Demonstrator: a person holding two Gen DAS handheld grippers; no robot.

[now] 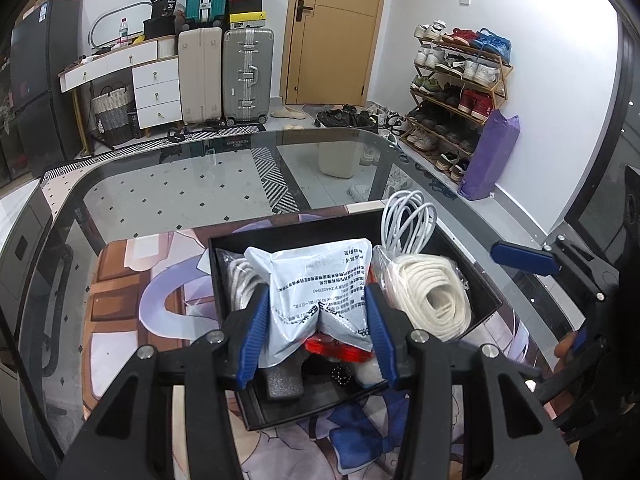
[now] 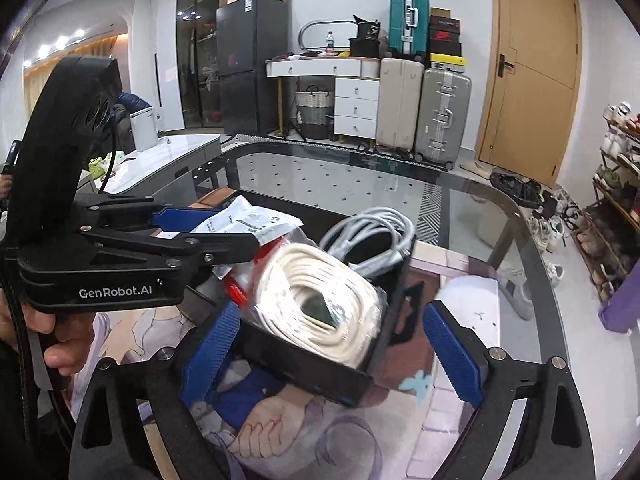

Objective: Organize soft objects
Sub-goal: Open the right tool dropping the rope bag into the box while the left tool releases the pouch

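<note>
The grey printed pouch (image 1: 316, 288) sits in the black box (image 1: 486, 300) beside the bagged white rope coil (image 1: 436, 296), pinched by the left gripper (image 1: 316, 336). The right gripper (image 2: 340, 344) is spread, straddling the box's near corner.

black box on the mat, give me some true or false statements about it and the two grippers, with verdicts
1. The left gripper is shut on the grey plastic pouch. True.
2. The black box is empty. False: it holds the pouch, a cream rope coil and a white cable.
3. The right gripper is open, with a corner of the box between its fingers. True.
4. The cream rope coil lies on the glass table outside the box. False: it sits inside the box.
5. The white cable pokes up at the box's far end. True.
</note>
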